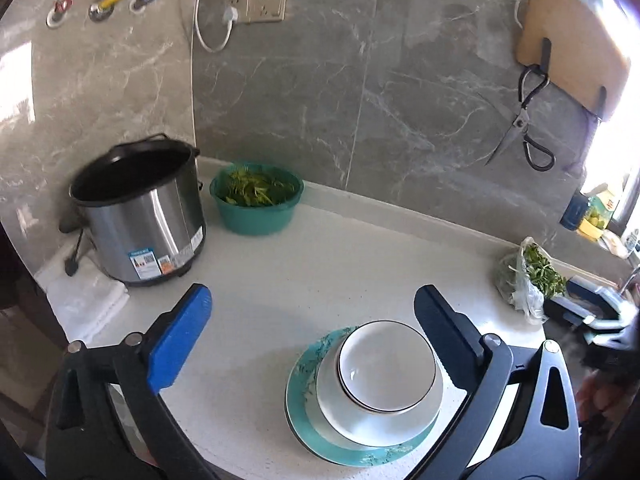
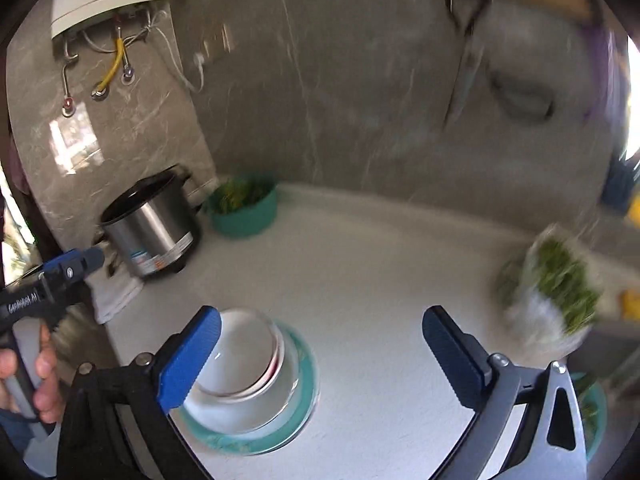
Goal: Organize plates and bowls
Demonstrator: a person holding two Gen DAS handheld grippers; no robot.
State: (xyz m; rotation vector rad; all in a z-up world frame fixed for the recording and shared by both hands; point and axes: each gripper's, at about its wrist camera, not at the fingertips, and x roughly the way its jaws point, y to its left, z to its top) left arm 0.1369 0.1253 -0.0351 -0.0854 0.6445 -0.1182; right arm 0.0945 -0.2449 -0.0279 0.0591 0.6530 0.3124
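A: Hovering over the counter (image 1: 320, 248), both grippers are empty. The left gripper (image 1: 312, 328) has its jaws spread wide with nothing between the pads, and the right gripper (image 2: 322, 354) is just as wide and just as empty.

B: And the stack is the story. A white bowl (image 1: 386, 364) sits on a white plate (image 1: 332, 408), which sits on a teal plate (image 1: 304, 420) flat on the counter.

A: So by the look of it, stacking is done or near it. No other loose plate or bowl shows on this stretch of counter.

B: Where does the stack lie for each tool?

A: In the left wrist view it sits low, nearer the right finger (image 1: 440, 328), below the tips and untouched. In the right wrist view, which is blurred, it lies by the left finger (image 2: 192, 356), which partly covers the bowl's rim.

B: Next move?

A: A judgement only: either check for leftover dishes, or, if the stack must shift, come down on both sides of the teal plate and close gently. The bowl could slide if the stack tips.

B: The steel pot (image 1: 140, 208) and the green basin (image 1: 256, 200) of greens stand well apart at the back.
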